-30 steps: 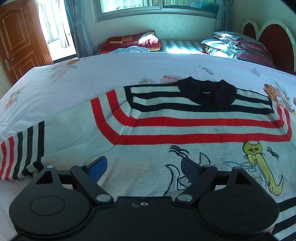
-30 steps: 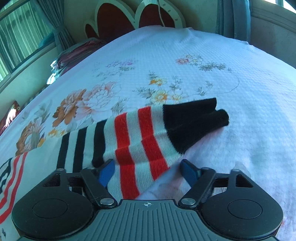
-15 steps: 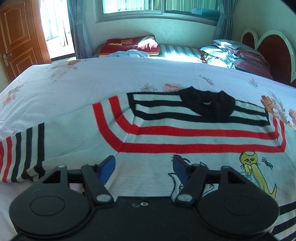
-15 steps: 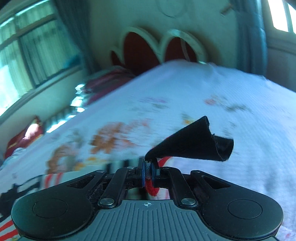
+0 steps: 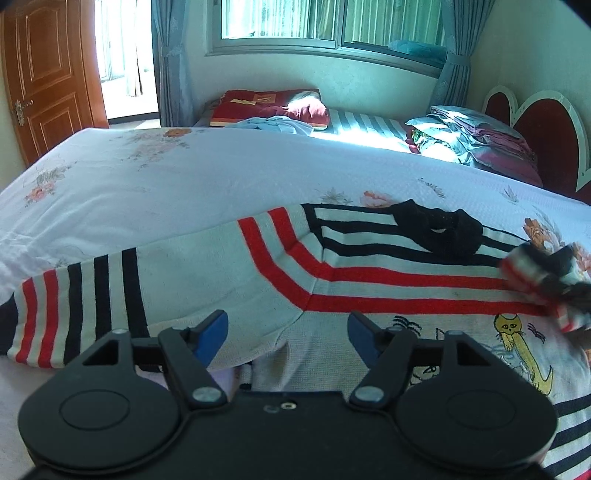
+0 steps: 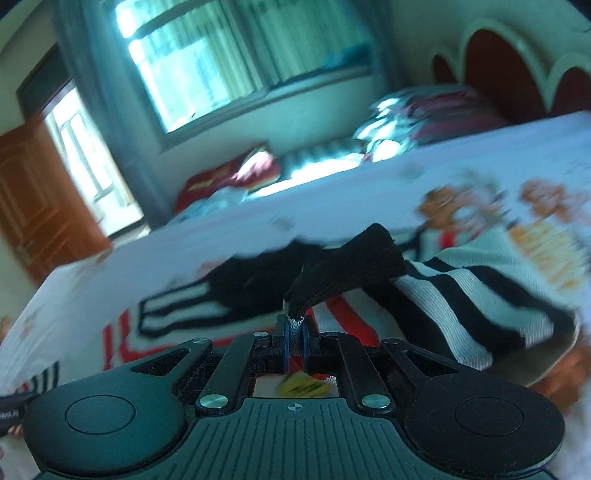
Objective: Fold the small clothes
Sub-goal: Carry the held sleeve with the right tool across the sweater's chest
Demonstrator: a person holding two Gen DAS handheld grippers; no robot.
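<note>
Item: small knitted sweater (image 5: pixel 369 280), white with red and black stripes, black collar, yellow cat motif on the chest; lying face up and spread flat on the bed (image 5: pixel 166 192), collar toward the far side.

Right sleeve (image 6: pixel 461 295): lifted off the bedspread and crossing over the chest. The right gripper (image 6: pixel 294 341) is clamped fully closed on knit just behind the black cuff (image 6: pixel 354 273), which is standing up beyond the pads. In the left wrist view the sleeve is showing only as a blurred striped patch at the right edge.

Left sleeve (image 5: pixel 74 306): lying out flat to the left, untouched.

Left gripper (image 5: pixel 286 334): hovering low over the near left hem, its jaws opening; sweater fabric is lying beneath them, nothing pinched.

Step in hand, as judged: folding the right sleeve inward across the body. To do it well, the cuff should be carried level across the stripes and laid flat without dragging the body; pressing the left side down would likely be preventing shifting.

Surroundings: floral bedspread, heart-shaped headboard (image 5: pixel 546 129) far right, stacked bedding (image 5: pixel 480 140), window (image 5: pixel 332 22), wooden door (image 5: pixel 48 74) far left.
</note>
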